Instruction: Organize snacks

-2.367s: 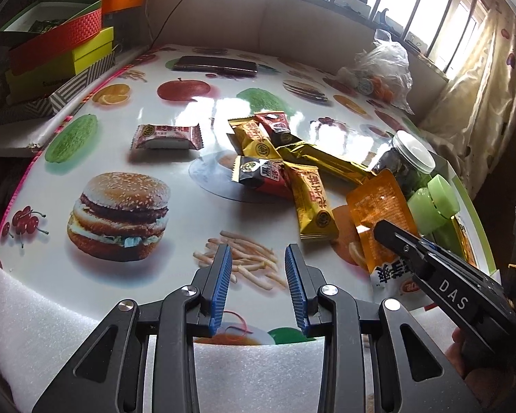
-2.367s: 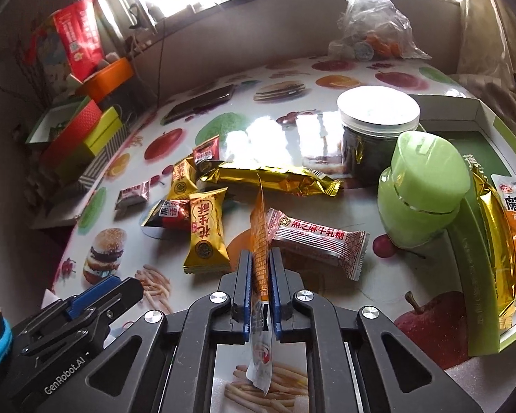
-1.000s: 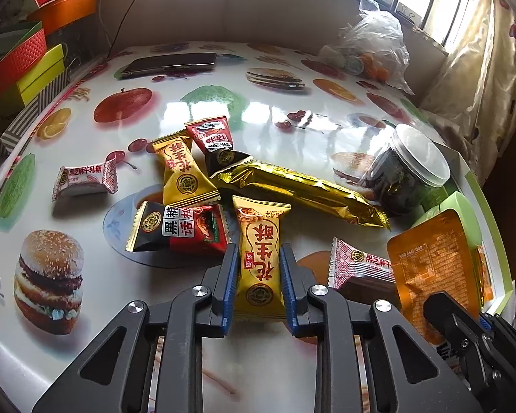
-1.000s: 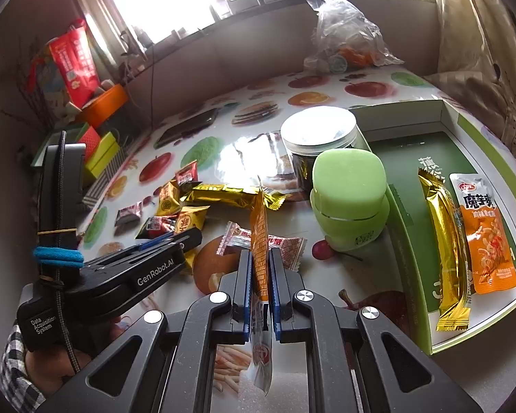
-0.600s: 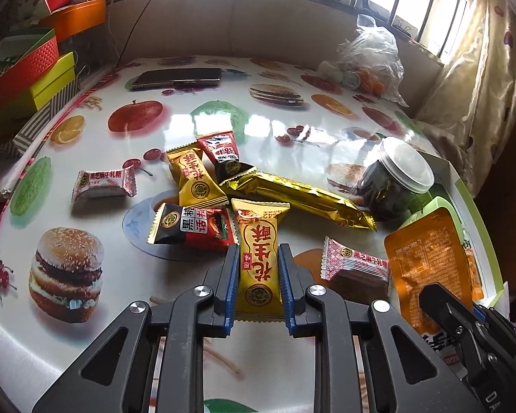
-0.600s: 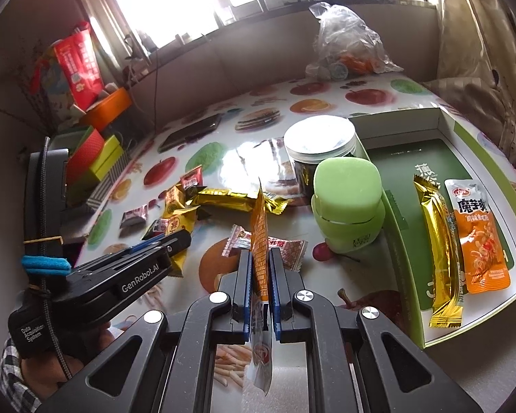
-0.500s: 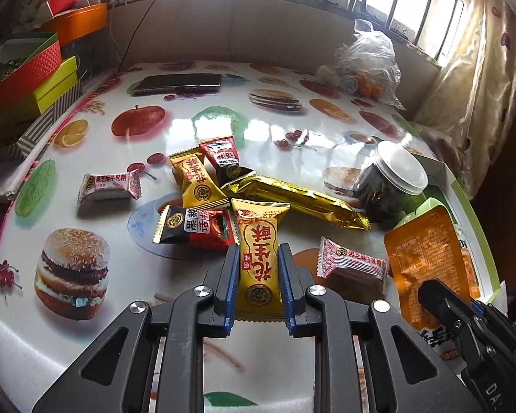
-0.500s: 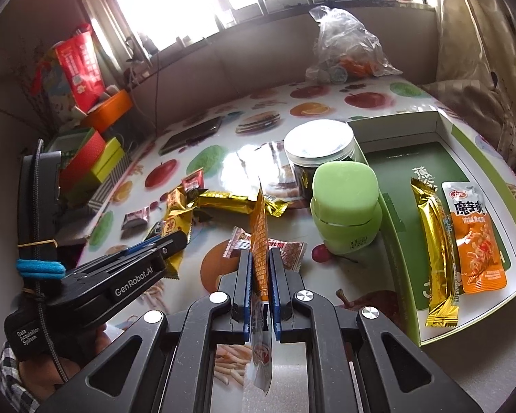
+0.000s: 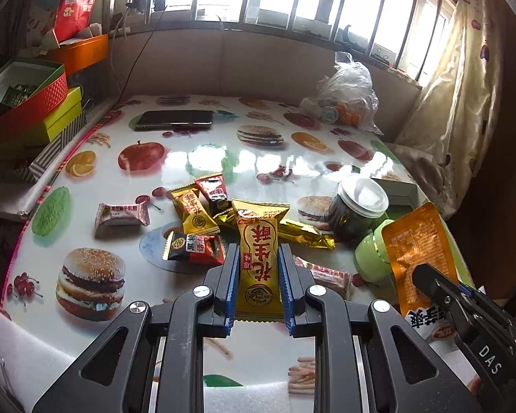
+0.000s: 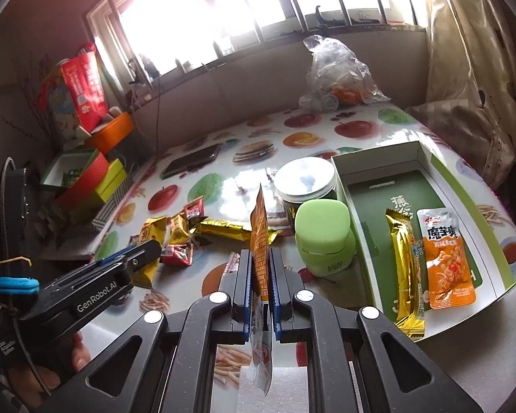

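Note:
My left gripper point(image 9: 257, 261) is shut on a yellow peanut-candy packet point(image 9: 259, 247), which hangs clear above the table. My right gripper point(image 10: 260, 268) is shut on an orange snack pouch point(image 10: 260, 241), held edge-on; the same orange snack pouch point(image 9: 418, 251) shows flat in the left wrist view. More wrapped snacks point(image 9: 192, 213) and a long gold bar point(image 9: 306, 235) lie in a loose pile on the fruit-print table. A green-and-white box point(image 10: 461, 203) at the right holds a gold bar point(image 10: 404, 265) and an orange pouch point(image 10: 445, 261).
A dark jar with a clear lid point(image 10: 306, 180) and a pale green container point(image 10: 325, 234) stand beside the box. A phone point(image 9: 173, 119) and a plastic bag point(image 9: 344, 99) lie at the far side. Stacked coloured boxes point(image 9: 31, 110) line the left edge.
Both grippers have risen from the table. The yellow packet came up off the pile with the left gripper, and the table looks farther away in both views.

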A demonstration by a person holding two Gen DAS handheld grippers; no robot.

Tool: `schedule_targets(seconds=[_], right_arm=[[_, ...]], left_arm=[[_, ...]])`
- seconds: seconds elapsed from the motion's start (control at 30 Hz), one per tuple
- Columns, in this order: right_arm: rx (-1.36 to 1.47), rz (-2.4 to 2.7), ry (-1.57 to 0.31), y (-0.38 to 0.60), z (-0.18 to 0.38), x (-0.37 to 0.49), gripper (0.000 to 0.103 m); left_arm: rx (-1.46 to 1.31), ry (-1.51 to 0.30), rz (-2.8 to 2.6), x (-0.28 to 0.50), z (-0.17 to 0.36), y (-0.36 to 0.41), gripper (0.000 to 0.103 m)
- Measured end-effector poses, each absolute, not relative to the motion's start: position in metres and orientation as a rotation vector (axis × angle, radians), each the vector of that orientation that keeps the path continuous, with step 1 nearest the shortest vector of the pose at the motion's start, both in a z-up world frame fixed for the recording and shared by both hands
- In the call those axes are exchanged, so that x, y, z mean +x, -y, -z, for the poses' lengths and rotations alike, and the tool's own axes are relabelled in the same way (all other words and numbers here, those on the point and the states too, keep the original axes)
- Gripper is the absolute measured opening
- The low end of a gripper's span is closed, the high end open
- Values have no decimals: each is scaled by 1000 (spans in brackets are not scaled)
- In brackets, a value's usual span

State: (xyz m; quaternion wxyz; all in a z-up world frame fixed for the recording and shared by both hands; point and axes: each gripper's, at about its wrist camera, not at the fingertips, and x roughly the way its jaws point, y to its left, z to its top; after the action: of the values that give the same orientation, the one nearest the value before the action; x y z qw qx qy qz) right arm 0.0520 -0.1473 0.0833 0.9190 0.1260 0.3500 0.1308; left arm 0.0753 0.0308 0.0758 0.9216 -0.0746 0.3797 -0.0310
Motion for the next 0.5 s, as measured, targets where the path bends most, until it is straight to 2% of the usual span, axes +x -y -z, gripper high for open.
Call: schedule_targets(seconds=[0.5], right_arm=[[278,-188,-682,198,-96,47,9]], left_arm=[[-113,-761,208,76,-93,30,23]])
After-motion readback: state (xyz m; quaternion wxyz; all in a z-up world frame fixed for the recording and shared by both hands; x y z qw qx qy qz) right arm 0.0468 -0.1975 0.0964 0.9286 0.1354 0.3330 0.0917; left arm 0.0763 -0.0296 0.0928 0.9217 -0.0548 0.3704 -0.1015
